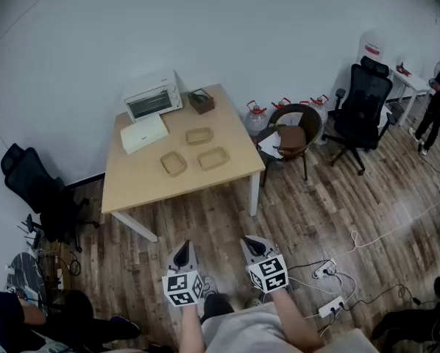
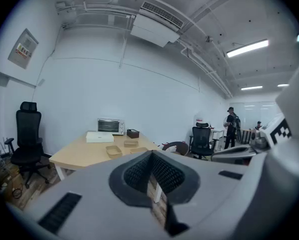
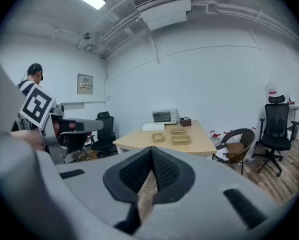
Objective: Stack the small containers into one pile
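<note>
Status: pre-approach, nothing stacked yet. Left gripper point(image 1: 182, 252) and right gripper point(image 1: 257, 247) are both fully closed, pads together with nothing between them, held side by side low in front of me, pointing slightly down toward the table point(image 1: 135, 190). I'm standing on the wood floor, well apart from it. The targets are three small tan containers lying separately on the tabletop: far container point(image 1: 199, 135), near-left container point(image 1: 173, 163) and near-right container point(image 1: 213, 157). They sit near each other in a loose triangle, none touching or nested. All are shallow open trays and look empty from the head view, though they're too small there to rule out something thin inside. Behind them along the back edge are a toaster oven point(image 1: 153, 101), a flat white box point(image 1: 143, 132) and a dark box point(image 1: 201, 101), none of them part of the job. My read on the next move: walk up to the near edge, open one set of jaws, take one tray by its rim and set it into another, then repeat with the third. Thin rims need a square grip, or the tray tilts on lift. The near-right tray seems a sensible base for the pile, being closest to the right gripper.
</note>
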### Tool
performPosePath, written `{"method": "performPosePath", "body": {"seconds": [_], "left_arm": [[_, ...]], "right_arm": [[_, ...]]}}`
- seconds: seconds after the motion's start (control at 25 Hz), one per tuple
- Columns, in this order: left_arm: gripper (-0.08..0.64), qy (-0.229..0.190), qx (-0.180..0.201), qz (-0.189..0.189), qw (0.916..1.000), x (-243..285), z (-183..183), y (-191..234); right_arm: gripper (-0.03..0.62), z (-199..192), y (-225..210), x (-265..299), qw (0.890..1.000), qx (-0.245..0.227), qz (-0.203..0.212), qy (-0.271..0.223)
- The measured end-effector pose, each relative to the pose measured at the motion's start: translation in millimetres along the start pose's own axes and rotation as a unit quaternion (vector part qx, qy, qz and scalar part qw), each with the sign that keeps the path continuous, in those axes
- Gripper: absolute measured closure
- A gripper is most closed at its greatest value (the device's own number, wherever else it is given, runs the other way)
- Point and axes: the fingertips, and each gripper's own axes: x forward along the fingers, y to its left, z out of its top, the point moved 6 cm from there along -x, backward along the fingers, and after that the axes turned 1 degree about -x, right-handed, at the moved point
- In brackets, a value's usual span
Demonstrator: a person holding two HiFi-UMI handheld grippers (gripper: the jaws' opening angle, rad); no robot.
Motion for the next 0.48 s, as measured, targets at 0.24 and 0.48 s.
{"method": "performPosePath", "body": {"seconds": [0.24,0.48], "left_arm": [[0.558,0.005,0.014,-0.009,0.9998,9,-4,-25],[0.557,0.035,0.009,0.017,0.9992,9,-19,-18]], "right_arm": [[0.595,-3,-19,-11,1.0,0.003,-0.008,-0.005],[0.598,-12,-29,-18,0.997,0.068,0.032,-0.034]]}}
